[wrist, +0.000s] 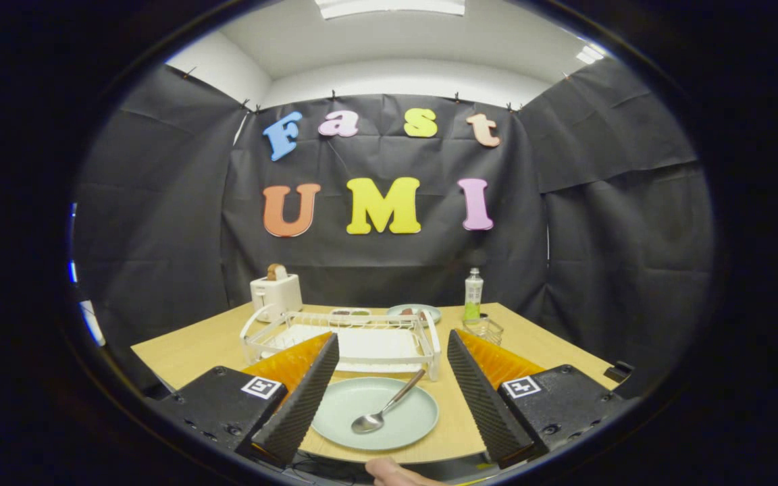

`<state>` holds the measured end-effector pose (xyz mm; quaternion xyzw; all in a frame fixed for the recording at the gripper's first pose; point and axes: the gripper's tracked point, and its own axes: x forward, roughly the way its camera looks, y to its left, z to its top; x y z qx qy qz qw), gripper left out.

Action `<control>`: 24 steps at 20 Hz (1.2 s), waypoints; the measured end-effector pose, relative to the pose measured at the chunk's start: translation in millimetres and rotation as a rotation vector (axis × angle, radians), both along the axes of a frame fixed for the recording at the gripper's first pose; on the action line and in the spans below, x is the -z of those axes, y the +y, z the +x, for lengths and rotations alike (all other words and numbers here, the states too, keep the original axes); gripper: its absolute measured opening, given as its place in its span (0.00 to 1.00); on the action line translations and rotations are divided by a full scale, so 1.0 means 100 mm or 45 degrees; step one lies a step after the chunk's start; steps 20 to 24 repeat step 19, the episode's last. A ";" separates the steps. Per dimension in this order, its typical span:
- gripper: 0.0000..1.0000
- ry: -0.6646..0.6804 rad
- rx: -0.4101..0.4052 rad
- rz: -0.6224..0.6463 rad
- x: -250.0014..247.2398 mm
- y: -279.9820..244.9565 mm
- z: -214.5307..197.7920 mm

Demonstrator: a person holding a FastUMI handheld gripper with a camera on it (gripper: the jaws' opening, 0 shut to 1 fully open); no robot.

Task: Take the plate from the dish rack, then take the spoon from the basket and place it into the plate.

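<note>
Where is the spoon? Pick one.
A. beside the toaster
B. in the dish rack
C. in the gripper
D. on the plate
D: the spoon lies on the plate, between the open gripper fingers, which touch nothing; the dish rack stands beyond.

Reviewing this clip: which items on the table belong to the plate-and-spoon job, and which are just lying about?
Job items: plate between the open gripper fingers; spoon lying in it; dish rack beyond; wire basket.

Lying about: toaster, bottle, far plate, small dish.
</note>
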<state>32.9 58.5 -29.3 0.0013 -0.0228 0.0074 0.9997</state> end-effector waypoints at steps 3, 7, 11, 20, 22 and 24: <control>1.00 0.001 -0.003 -0.007 0.00 -0.01 0.00; 1.00 0.006 -0.013 -0.007 0.00 0.01 -0.02; 1.00 -0.001 -0.021 -0.018 0.01 0.04 -0.04; 1.00 0.010 -0.027 -0.023 0.06 0.08 -0.04; 1.00 0.010 -0.027 -0.023 0.06 0.08 -0.04; 1.00 0.010 -0.027 -0.023 0.06 0.08 -0.04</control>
